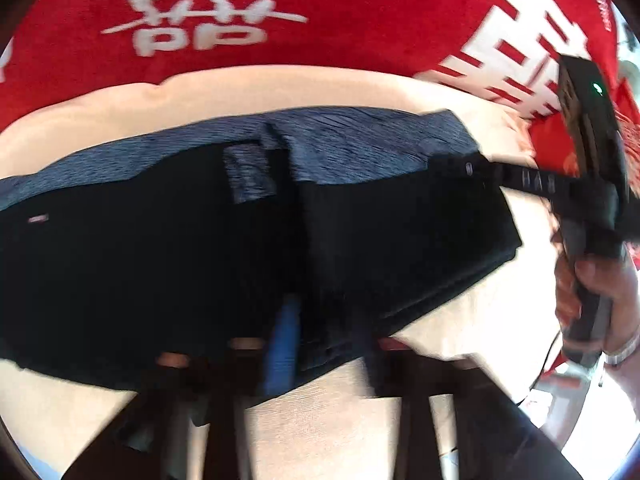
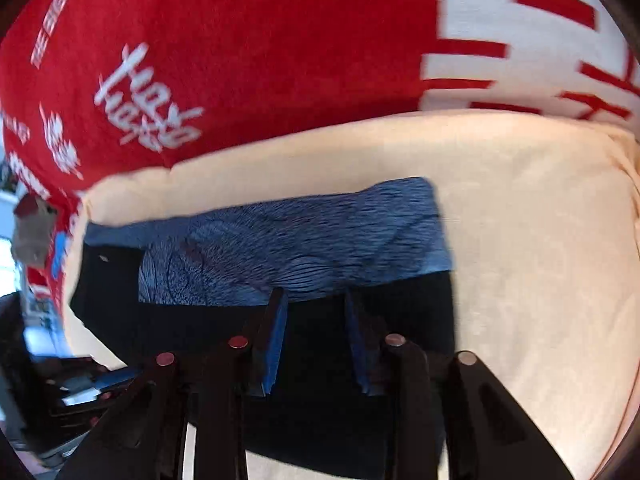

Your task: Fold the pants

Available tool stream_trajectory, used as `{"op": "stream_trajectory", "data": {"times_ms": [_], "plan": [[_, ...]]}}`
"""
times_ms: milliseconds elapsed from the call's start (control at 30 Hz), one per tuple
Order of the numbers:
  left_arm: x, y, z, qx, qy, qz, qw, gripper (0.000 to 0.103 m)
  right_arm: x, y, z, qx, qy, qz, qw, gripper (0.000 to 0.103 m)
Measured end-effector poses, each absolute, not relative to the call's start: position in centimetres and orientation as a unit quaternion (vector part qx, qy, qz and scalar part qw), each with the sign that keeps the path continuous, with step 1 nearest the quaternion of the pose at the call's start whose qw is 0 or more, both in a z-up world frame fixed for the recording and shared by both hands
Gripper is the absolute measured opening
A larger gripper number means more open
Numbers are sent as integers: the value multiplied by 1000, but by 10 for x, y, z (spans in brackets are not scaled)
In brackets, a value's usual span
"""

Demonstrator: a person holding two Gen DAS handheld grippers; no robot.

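1. 2 hand-held grippers work over the pants (image 2: 320,320), which lie folded on a cream cushion (image 2: 520,240).
2. The pants are dark, almost black, with a blue patterned band (image 2: 300,236) along the far edge. In the left wrist view the pants (image 1: 160,260) cover the middle of the cushion (image 1: 280,88), and a layered folded edge shows at their right end.
3. Behind the cushion there is a red cloth with white lettering (image 2: 220,60); in the left wrist view this red cloth (image 1: 360,20) fills the top of the picture.
4. The right hand-held gripper (image 2: 316,332) is above the near part of the pants. Its 2 blue fingertips (image 2: 276,344) stand apart with dark cloth visible between them, so the jaws are parted and grip nothing.
5. The left hand-held gripper (image 1: 324,344) is at the near edge of the pants. 1 blue fingertip (image 1: 284,344) is visible against the cloth, but the picture is blurred and I cannot tell if it grips the fabric.
6. In the left wrist view the right hand-held gripper (image 1: 472,168) reaches to the far right corner of the pants, and a hand (image 1: 600,292) holds its handle.
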State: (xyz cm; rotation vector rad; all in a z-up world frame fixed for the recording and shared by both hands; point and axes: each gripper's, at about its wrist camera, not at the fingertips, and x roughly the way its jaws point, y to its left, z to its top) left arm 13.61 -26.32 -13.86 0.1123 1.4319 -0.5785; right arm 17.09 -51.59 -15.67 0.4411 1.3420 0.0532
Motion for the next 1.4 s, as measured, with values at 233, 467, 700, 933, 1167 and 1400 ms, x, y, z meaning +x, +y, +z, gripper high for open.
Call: {"op": "stream_trajectory", "data": {"times_ms": [233, 467, 700, 933, 1167, 1400], "plan": [[138, -229, -134, 41, 642, -191, 741, 60, 141, -460, -142, 178, 619, 94, 759, 40], [128, -190, -139, 26, 655, -103, 748, 60, 97, -392, -101, -8, 574, 199, 794, 53], [113, -162, -149, -6, 659, -73, 749, 60, 109, -344, -134, -141, 580, 237, 766, 18], [116, -140, -151, -6, 661, -70, 747, 60, 122, -346, -134, -47, 632, 210, 745, 13], [128, -111, -147, -7, 656, -64, 752, 60, 122, -335, -120, -49, 632, 187, 750, 23], [139, -93, -152, -12, 654, -60, 754, 60, 175, -409, -118, 169, 619, 71, 763, 23]]}}
